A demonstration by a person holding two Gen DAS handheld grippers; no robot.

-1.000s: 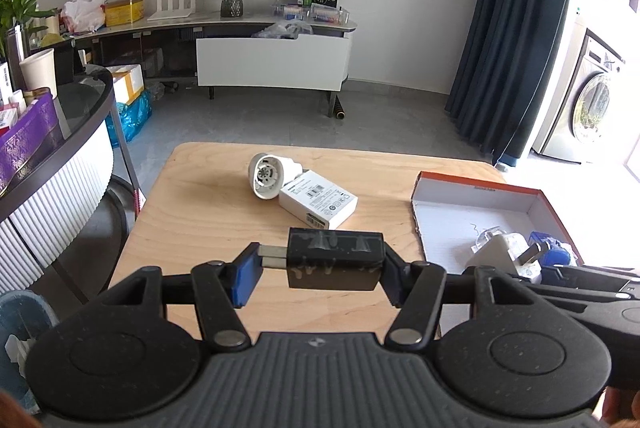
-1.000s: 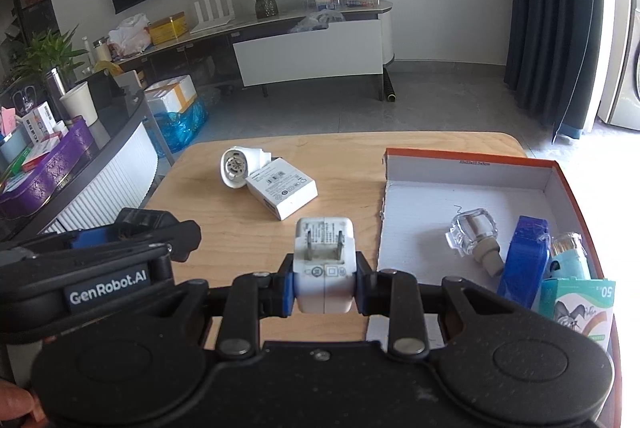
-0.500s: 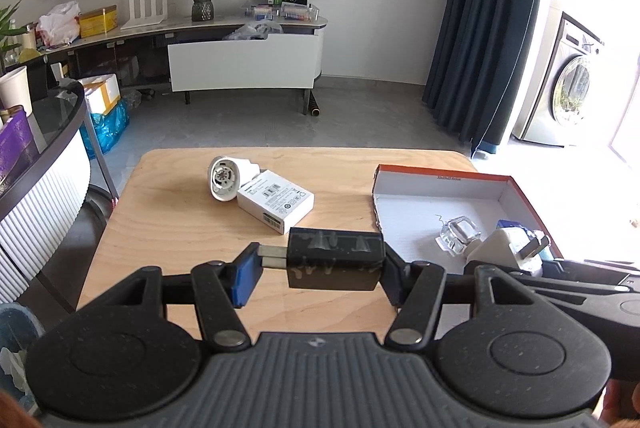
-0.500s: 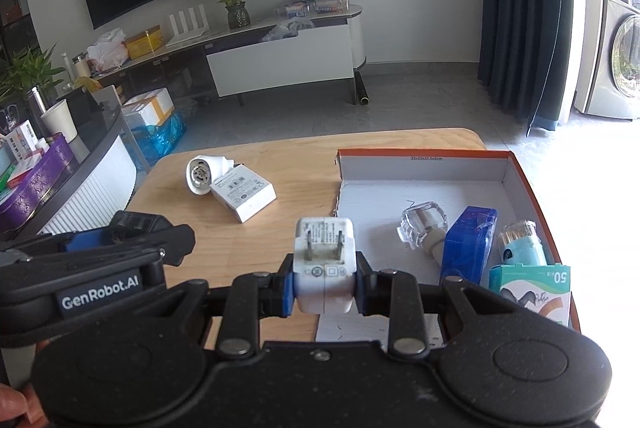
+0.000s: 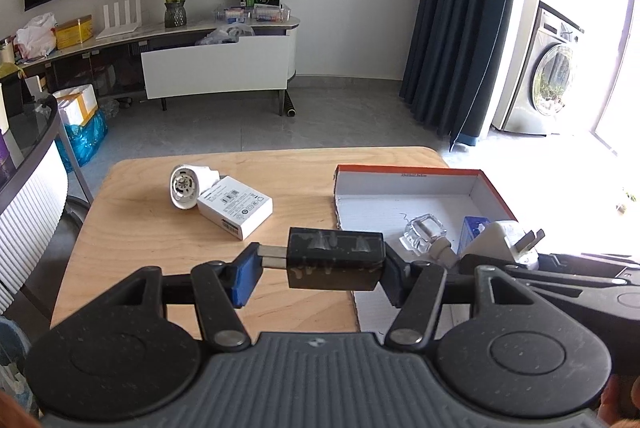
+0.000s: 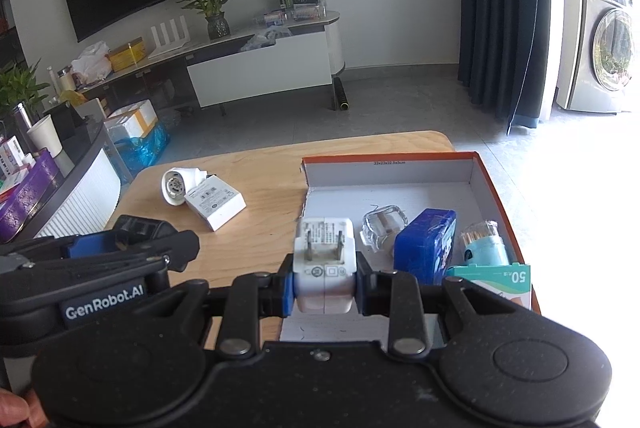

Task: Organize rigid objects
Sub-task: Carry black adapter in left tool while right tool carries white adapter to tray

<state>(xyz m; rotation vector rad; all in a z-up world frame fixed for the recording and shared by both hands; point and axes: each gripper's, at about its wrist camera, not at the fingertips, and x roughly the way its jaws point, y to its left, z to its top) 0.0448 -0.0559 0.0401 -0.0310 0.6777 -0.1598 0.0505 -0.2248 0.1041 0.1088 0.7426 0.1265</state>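
wooden bench [image 5: 168, 248]: left tool [image 5: 318, 262] clamps black adapter [image 5: 334, 258], right tool [image 6: 325, 286] clamps white charger [image 6: 324, 260], both held near the box [image 6: 472, 174] for storing.

Harsh blown-out daylight from the right, dim left side, sharp focus, fisheye-bent edges.

A black adapter [image 5: 334, 259] with a silver plug, a white charger [image 6: 325, 264], blue finger pads [image 5: 244, 278], a light wooden table [image 5: 160, 228], a white box [image 6: 400, 184] with orange edges, and what may be a teal toothpick jar [image 6: 484, 246].
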